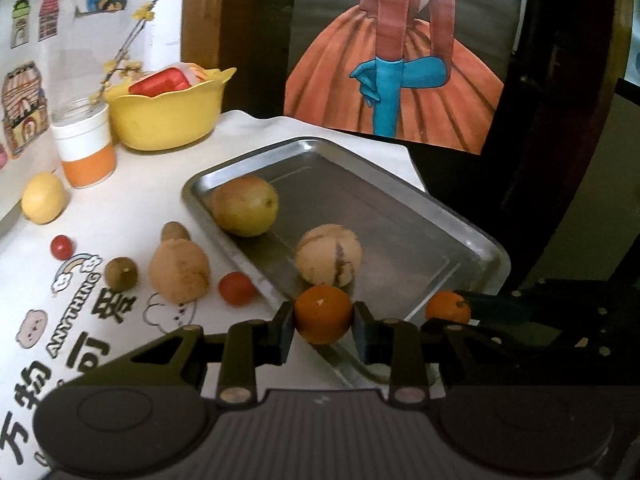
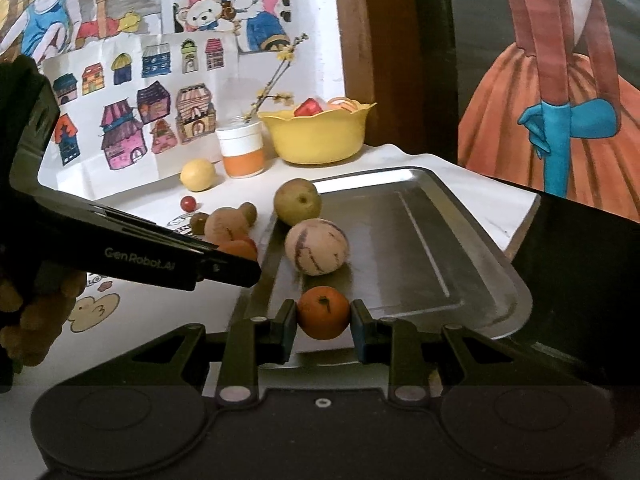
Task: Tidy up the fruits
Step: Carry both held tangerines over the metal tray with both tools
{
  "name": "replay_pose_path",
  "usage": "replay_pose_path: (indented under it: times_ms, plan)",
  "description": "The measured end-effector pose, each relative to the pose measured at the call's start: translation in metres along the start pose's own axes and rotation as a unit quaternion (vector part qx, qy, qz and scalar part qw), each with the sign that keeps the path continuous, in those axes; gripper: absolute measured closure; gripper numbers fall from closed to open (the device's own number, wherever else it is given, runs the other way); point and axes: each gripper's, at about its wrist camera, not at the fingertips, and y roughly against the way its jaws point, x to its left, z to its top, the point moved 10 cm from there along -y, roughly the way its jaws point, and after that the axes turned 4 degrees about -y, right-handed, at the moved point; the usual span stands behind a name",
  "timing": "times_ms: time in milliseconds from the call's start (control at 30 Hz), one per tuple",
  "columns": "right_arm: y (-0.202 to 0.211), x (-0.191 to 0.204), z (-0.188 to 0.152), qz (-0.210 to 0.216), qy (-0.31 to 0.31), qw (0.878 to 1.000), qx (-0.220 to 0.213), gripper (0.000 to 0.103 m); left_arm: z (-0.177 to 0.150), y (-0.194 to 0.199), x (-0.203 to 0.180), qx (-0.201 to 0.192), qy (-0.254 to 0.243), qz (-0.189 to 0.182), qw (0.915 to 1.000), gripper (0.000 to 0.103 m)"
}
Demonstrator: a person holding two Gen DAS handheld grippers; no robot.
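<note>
Two oranges gripped: left gripper (image 1: 323,322) pinches orange (image 1: 323,314), right gripper (image 2: 323,320) pinches second orange (image 2: 323,312), over tray (image 2: 492,280) near edge. Risk: released here, mine roll off rim or bump melon (image 2: 316,246).

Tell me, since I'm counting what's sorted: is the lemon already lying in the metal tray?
No, the lemon lies on the table beside the orange-and-white cup, left of the metal tray.

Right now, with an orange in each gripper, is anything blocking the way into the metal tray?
Nothing visible does. Each orange, left and right, sits clamped at the metal tray near edge. The pear and striped melon take the tray's left side; the bare middle and right lie open ahead of both grippers.
</note>
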Motion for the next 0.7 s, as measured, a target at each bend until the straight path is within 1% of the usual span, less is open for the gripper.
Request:
replay_pose_path:
  times_ms: [133, 400, 567, 700]
  plan:
    - [-0.002, -0.005, -0.001, -0.007, -0.002, 1.0, 0.0, 0.072, 0.001, -0.006, -0.007, 0.002, 0.001, -0.007, 1.0, 0.069]
    - [-0.007, -0.011, 0.0, -0.019, 0.0, 1.0, 0.0, 0.072, 0.002, -0.016, -0.01, 0.007, 0.004, -0.002, 1.0, 0.069]
    - [-0.011, -0.012, 0.001, -0.03, 0.01, 0.999, -0.002, 0.072, 0.002, -0.02, -0.011, 0.01, 0.008, -0.006, 0.9999, 0.069]
    - [-0.013, -0.012, 0.001, -0.032, 0.012, 0.999, 0.001, 0.072, 0.001, -0.022, -0.011, 0.012, 0.01, -0.008, 0.9999, 0.069]
